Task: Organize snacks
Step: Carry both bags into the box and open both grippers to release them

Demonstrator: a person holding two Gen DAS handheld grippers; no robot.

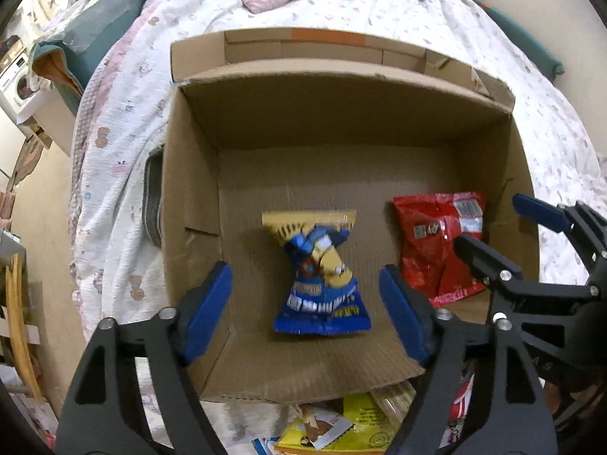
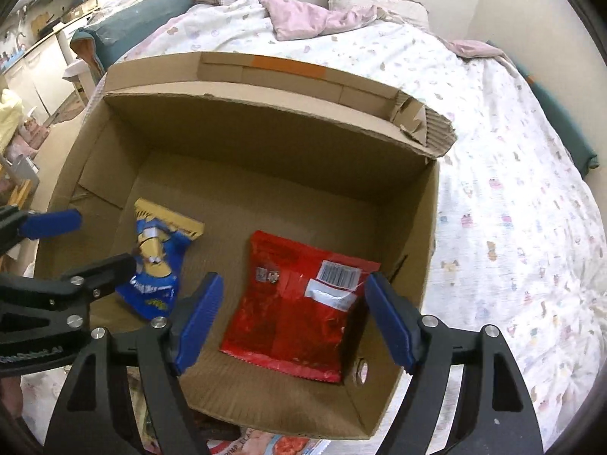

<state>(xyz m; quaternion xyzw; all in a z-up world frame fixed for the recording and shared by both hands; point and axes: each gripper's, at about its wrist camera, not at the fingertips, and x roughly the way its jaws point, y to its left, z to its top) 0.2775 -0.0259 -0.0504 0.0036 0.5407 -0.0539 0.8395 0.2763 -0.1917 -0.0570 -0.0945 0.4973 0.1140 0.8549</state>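
Left wrist view: both claws, left claw (image 1: pixel 305 314) and right claw (image 2: pixel 294 318), gape wide and empty over the cardboard box (image 1: pixel 379 140), apparently so the blue packet (image 1: pixel 322 284) and red packet (image 2: pixel 299 303) stay lying inside.

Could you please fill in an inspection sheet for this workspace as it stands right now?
Surface: bed with white patterned quilt.
Job's things: open brown cardboard box holding a blue-and-yellow snack bag and a red foil snack bag, lying apart.
Clutter: more snack packets beside the box's near edge.
Grippers: left gripper and right gripper open above the bags, holding nothing.
Cables: nothing seen.
Surroundings: pink blanket, teal cushion.
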